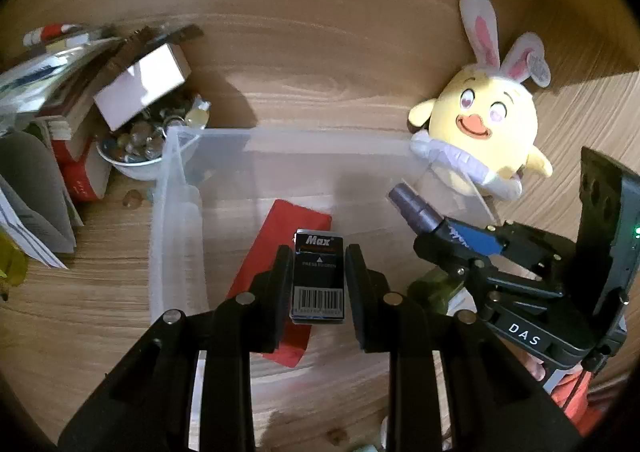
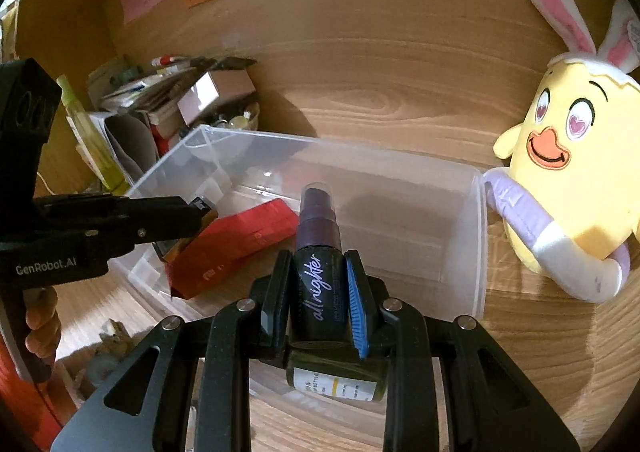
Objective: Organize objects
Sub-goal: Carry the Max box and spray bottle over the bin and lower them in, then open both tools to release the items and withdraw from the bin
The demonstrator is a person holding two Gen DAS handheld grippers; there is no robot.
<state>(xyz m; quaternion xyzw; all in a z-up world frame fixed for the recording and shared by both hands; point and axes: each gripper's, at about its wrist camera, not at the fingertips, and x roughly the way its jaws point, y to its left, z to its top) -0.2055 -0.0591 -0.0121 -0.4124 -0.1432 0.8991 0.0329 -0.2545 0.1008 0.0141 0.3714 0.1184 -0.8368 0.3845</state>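
Over a clear plastic bin on the wooden worktop, the left claw is pinching a small black box by its flat sides. The right claw is pinching a dark spray bottle around its smooth, likely slippery middle. Both look light and rigid.

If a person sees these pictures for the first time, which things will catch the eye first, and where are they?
The yellow plush chick with white rabbit ears stands out first, leaning by the right end of the clear plastic storage box. Next, each gripper holds something over that box: the left gripper a small black Max box with a barcode, the right gripper a dark spray bottle lettered "all nighter". A red flat packet lies inside the box.
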